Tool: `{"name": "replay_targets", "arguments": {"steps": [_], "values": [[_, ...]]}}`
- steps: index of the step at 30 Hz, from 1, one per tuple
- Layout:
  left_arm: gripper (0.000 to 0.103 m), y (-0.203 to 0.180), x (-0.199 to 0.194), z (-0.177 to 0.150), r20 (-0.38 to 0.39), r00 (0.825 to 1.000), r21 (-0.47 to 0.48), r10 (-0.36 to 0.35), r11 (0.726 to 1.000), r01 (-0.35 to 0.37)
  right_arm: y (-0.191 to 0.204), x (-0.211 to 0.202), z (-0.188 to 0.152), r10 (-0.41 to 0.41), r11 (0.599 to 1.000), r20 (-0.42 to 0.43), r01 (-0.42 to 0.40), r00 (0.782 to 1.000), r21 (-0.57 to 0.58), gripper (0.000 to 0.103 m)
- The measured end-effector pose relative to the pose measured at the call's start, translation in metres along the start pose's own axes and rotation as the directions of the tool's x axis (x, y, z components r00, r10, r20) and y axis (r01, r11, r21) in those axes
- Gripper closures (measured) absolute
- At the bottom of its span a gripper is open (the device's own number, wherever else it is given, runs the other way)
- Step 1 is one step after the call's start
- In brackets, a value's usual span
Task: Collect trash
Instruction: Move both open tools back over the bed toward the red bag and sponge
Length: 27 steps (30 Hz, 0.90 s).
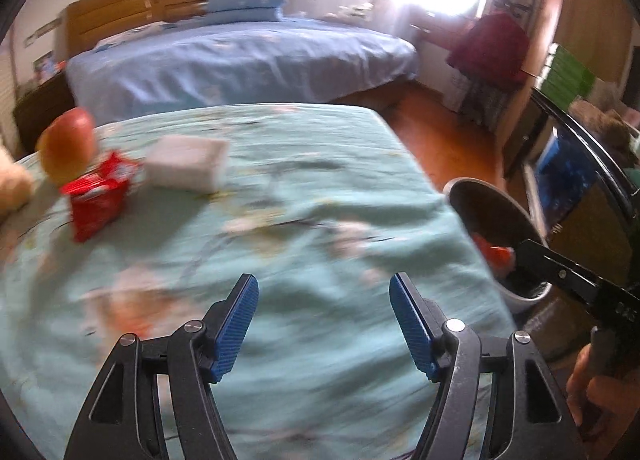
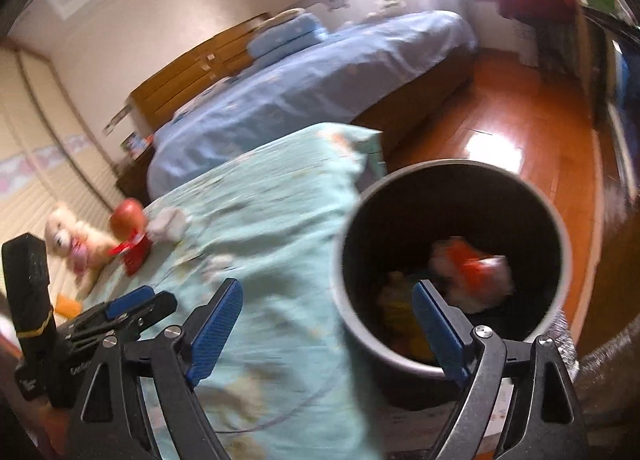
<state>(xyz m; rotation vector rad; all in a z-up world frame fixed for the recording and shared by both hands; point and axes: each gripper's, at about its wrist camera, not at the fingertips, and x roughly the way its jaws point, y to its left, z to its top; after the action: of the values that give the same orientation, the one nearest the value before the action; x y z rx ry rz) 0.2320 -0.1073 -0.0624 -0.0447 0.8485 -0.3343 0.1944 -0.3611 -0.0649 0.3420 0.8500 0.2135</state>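
Teal-covered desk (image 1: 320, 188) lies under both tongs: left tongs (image 1: 324, 324) and right tongs (image 2: 326, 330) stand open, empty. Bin (image 2: 560, 228) beside the desk holds trash. Farther off, red wrapper (image 1: 98, 196) remains; risk: grabbing the adjacent apple (image 1: 68, 144) instead.

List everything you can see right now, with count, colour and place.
apple: 1, red-yellow, far left of green bedspread
snack packet: 1, red, beside apple
white box: 1, right of packet
plush toy: 1, cream, left of apple
trash bin: 1, grey, on floor beside bed, trash inside
blue bed: 1, beyond
left tongs: open, empty, over bedspread
right tongs: open, empty, at bin
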Motion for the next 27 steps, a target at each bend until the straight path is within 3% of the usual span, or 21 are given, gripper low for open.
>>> {"name": "replay_targets", "arguments": {"steps": [15, 27], "values": [[0.034, 0.100, -0.047, -0.027, 0.014, 0.989, -0.150, 0.150, 0.978, -0.147, 0.102, 0.052, -0.015, 0.094, 0.976, -0.097, -0.111, 0.991, -0.187, 0.014], [0.034, 0.142, -0.038, -0.016, -0.001, 0.981, -0.193, 0.192, 0.963, -0.188, 0.148, 0.096, -0.010, 0.093, 0.950, -0.160, -0.136, 0.983, -0.281, 0.014]]}}
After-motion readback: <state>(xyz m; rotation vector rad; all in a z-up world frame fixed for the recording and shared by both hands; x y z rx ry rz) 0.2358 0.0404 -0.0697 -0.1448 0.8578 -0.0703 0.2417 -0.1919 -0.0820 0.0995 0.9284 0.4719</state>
